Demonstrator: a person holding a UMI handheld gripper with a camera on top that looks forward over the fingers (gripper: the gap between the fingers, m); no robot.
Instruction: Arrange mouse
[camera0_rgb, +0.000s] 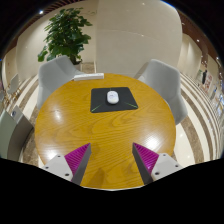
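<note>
The fingers are spread wide apart with nothing between them, hovering over the near part of a round wooden bench. Well beyond them, a white mouse sits on a dark mouse mat. Grey chairs ring the bench, a leafy plant behind

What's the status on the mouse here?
Gripper open, empty, above the table. Mouse on mouse pad, well beyond the fingers. Nothing in the way.
</note>
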